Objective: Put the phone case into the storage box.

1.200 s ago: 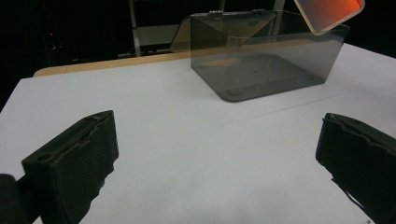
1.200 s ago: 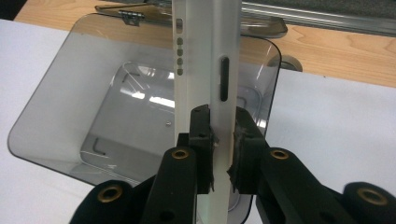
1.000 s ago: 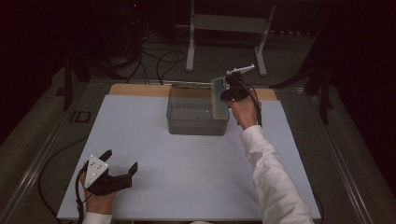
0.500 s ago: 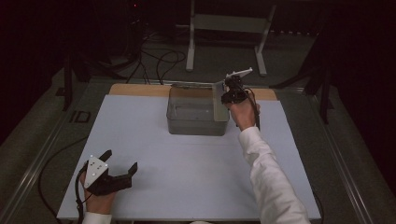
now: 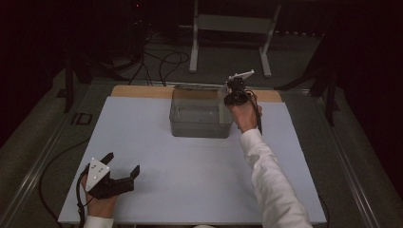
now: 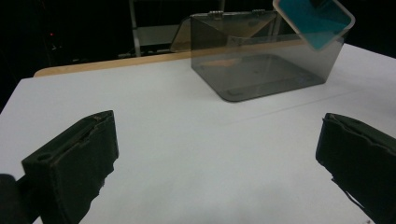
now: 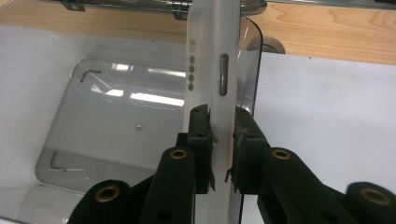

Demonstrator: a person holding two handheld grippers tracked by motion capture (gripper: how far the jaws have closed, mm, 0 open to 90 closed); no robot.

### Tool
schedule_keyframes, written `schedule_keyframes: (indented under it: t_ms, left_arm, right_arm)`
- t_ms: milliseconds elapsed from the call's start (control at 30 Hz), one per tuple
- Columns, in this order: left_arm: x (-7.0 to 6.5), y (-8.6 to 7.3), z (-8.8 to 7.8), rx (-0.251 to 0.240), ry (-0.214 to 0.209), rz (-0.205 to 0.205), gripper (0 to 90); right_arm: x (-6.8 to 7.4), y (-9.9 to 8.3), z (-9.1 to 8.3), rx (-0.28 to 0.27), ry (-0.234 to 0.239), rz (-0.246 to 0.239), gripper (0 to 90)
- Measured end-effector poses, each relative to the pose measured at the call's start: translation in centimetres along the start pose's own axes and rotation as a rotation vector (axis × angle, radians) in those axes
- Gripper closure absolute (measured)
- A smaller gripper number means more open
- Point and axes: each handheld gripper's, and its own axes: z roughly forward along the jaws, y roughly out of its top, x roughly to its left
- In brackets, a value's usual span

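Two tongs: right tongs [image 7: 221, 140] clamped on flat white-edged teal tablet-like slab [image 7: 212, 70], held over right wall of clear plastic box [image 5: 199, 124] at bench's far edge. Left tongs [image 5: 121, 170] apart, idle near-left corner. Likely next: lower slab inside.

High view looks forward and down over table [image 5: 142, 142]; gripper views sit low and close; all share the box [image 5: 199, 124] [image 6: 261, 70] [image 7: 116, 140].

The bin [image 5: 199, 116] sits at the table's [image 5: 157, 156] far edge, the case [image 6: 314, 21] seemingly above its right wall
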Motion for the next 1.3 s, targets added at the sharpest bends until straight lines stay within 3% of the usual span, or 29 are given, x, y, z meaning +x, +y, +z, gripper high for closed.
schedule_keyframes:
  t_ms: [500, 667, 1300]
  left_arm:
    - [0.1, 0.0, 0.0, 0.000, -0.002, 0.000, 0.3]
    - [0.1, 0.0, 0.0, 0.001, -0.002, 0.000, 0.3]
    - [0.1, 0.0, 0.1, 0.000, -0.004, -0.004, 0.3]
  right_arm:
    - [0.5, -0.1, 2.2, 0.043, -0.039, -0.003, 80.7]
    - [0.8, -0.2, 2.6, 0.053, -0.049, -0.021, 80.7]
    - [0.9, -0.4, 4.3, 0.105, -0.091, -0.014, 80.2]
